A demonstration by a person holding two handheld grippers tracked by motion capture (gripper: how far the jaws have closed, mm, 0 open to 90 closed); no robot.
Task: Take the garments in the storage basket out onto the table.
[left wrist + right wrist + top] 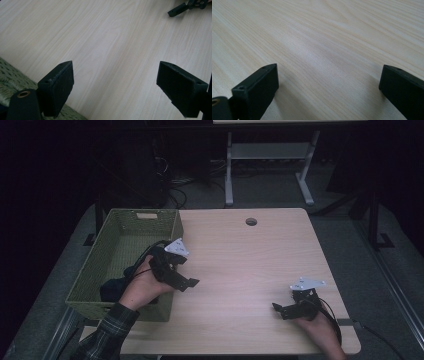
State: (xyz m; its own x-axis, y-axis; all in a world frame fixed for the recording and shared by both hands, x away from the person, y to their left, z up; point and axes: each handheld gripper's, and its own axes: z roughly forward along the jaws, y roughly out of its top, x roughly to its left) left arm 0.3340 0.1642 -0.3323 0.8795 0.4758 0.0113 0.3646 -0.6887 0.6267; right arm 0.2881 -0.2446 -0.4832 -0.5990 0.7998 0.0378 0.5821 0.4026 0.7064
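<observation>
Dark cloth (116,287), bunched up, lies at the near end of the green woven basket (125,227) in the high view, pressed against the near wall and partly hidden behind the person's left hand (142,290). The left gripper (186,282) hangs just past the basket's right rim, over the bare wooden table (250,265), and carries nothing. The right gripper (278,310) rests low near the table's near right corner, well apart from the basket, also empty-handed. No other loose items lie on the tabletop, which suggests the putting-away is done, or very nearly, and that what is left is at most drawing the hands clear.

From the left gripper view, the two black jaws stand spread wide with only pale wood grain between them. A strip of the basket's green weave (10,75) shows at the lower left, beside the left jaw, so the tool sits right at the basket's edge but outside it. The other gripper's black tip (177,10) appears far off at the upper right.

From the right gripper view, the jaws are likewise spread wide and pinch nothing; between them is plain tabletop (324,50) close underneath, with soft shadows at the jaw bases. Nothing here waits to be picked up, which fits the judgement that the cloth in the basket was the last piece of the job.
</observation>
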